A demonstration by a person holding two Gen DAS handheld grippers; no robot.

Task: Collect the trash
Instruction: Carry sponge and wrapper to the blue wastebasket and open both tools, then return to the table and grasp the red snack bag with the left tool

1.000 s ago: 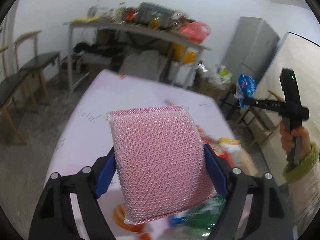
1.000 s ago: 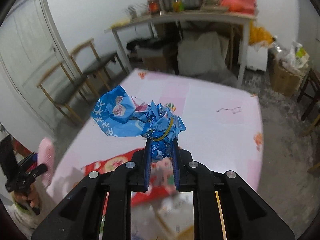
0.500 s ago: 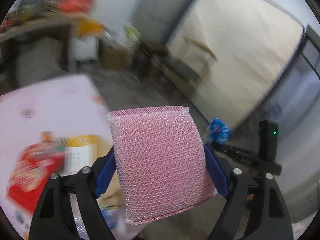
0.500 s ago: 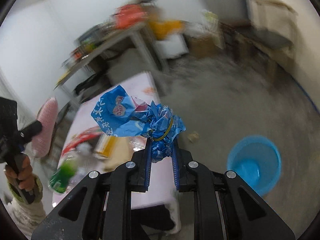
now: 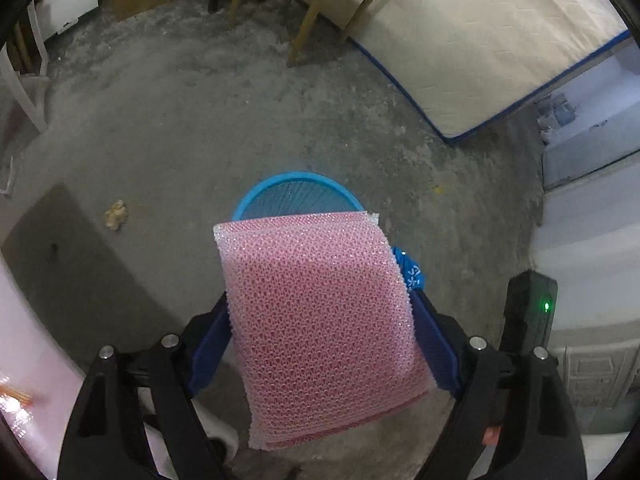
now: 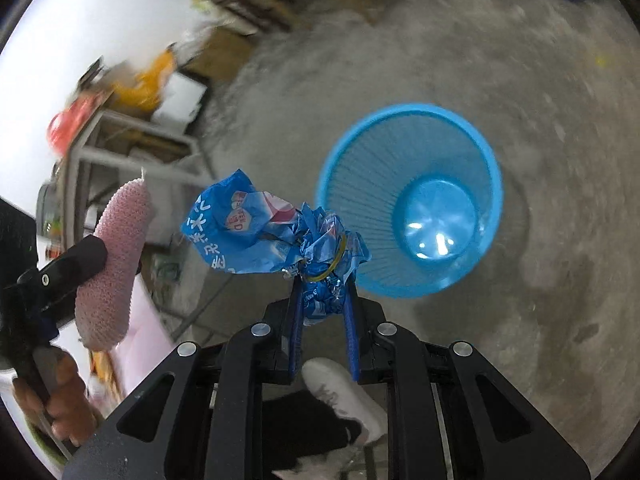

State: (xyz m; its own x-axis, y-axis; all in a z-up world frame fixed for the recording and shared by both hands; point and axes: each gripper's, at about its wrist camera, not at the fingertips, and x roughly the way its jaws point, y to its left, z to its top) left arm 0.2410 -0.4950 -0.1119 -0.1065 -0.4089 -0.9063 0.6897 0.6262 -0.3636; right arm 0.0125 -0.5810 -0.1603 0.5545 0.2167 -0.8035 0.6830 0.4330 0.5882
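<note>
— Trash first: where's it now?
— Right claw (image 6: 322, 292) is pinched narrow on a crumpled blue wrapper (image 6: 264, 236), which sticks up past its fingertips, just beside the rim of the blue basket (image 6: 408, 200) on the concrete floor (image 6: 560, 240).
— And the left claw (image 5: 320, 320)?
— Spread wide, blue pads pressed on both sides of a pink sponge (image 5: 320, 320). From its camera the sponge covers the near side of the basket (image 5: 296, 192); the wrapper (image 5: 410, 272) peeks out at the sponge's right edge.
— Anything else around?
— A mattress (image 5: 480, 40) leaning at the back, a small scrap (image 5: 116, 214) on the floor, a white shoe (image 6: 340, 396) under the right claw, and the pink tabletop (image 5: 24, 344) edge at left.
</note>
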